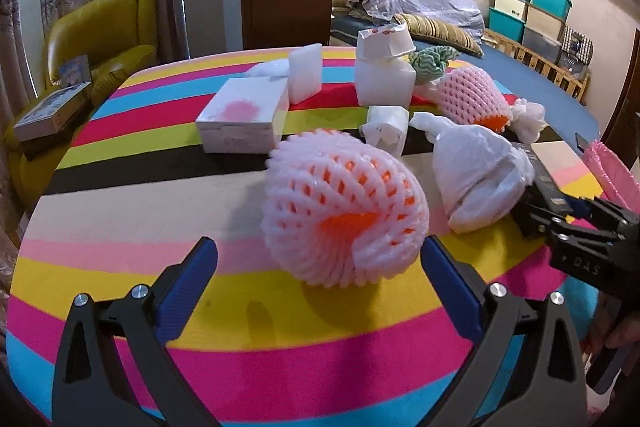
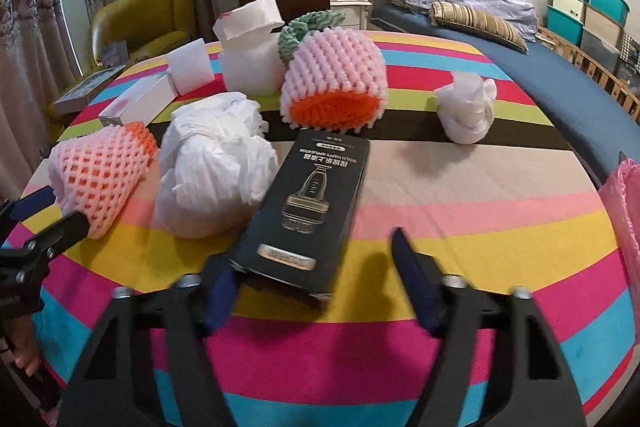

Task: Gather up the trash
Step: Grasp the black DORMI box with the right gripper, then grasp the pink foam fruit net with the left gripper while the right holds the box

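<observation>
The bench (image 2: 460,187) is a round top under a loud striped cloth, smooth and a bit slick looking, and the trash is scattered all over it. Biggest item near the left gripper (image 1: 320,267) is a foam net sleeve (image 1: 344,211), pinkish white mesh over orange, squashy and dome shaped, sitting just ahead of the tips. Those jaws are spread wide, nothing in them.

Right beside it lies a crumpled white plastic bag (image 2: 212,179), knotted and puffy, touching the dark box (image 2: 316,203). That's a flat black carton with a glossy printed face, its near end open and lying between the right gripper (image 2: 316,275) tips. The jaws look partly drawn in around it, but the picture is blurred, and the right pad plainly stands clear of the carton.

My worry: the carton is hollow with an open flap, so a hard squeeze could crush it or make it skid off the slick cloth. It could also drag the bag along. The foam sleeve will just compress and spring out if pinched shallow.

Further back: a second foam sleeve (image 2: 332,87), white foam blocks (image 2: 188,67), and a small white wad (image 2: 468,111). A pink bag edge (image 2: 624,211) shows at right, probably where stuff goes.
</observation>
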Available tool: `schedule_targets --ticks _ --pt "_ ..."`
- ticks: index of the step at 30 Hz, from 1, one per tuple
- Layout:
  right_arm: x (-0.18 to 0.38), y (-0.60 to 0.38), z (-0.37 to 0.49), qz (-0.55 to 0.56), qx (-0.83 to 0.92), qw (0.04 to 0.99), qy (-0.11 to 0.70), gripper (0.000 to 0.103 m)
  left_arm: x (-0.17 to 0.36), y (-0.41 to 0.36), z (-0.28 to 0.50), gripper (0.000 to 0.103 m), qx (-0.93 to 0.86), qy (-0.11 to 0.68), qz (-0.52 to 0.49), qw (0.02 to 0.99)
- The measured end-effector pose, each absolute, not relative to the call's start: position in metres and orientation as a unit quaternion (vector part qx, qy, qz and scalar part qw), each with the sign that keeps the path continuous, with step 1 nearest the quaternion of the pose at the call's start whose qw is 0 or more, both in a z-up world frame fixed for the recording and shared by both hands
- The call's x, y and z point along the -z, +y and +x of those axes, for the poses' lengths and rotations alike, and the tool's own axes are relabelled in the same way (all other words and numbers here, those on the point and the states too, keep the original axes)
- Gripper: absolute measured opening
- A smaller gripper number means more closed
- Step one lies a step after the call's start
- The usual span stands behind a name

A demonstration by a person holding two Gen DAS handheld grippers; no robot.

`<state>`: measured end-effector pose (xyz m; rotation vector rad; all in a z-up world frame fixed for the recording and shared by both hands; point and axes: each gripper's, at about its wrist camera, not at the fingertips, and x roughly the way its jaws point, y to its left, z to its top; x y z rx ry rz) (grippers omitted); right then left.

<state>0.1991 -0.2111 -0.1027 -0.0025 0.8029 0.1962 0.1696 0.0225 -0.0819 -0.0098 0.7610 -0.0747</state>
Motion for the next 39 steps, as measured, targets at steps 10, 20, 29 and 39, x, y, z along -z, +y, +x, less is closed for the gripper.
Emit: schedule_targets --ticks 10,20,29,39 --pt "0.103 -0.242 0.183 0.033 -0.097 0.924 0.367 0.038 0.085 0.002 0.198 0.098 0.047 0.399 -0.023 0.916" --pt "0.104 -0.254 0.174 0.046 -0.110 0.927 0.355 0.038 0.097 0.002 0.219 0.068 -0.010 0.415 -0.053 0.908" --pt "0.101 -0.261 0.158 0.047 -0.117 0.933 0.336 0.038 0.078 0.002 0.195 0.041 0.008 0.364 -0.055 0.930" --pt "0.090 -0.285 0.141 0.063 -0.104 0.942 0.312 0.038 0.055 -0.048 0.149 0.041 0.077 0.308 -0.020 0.948"
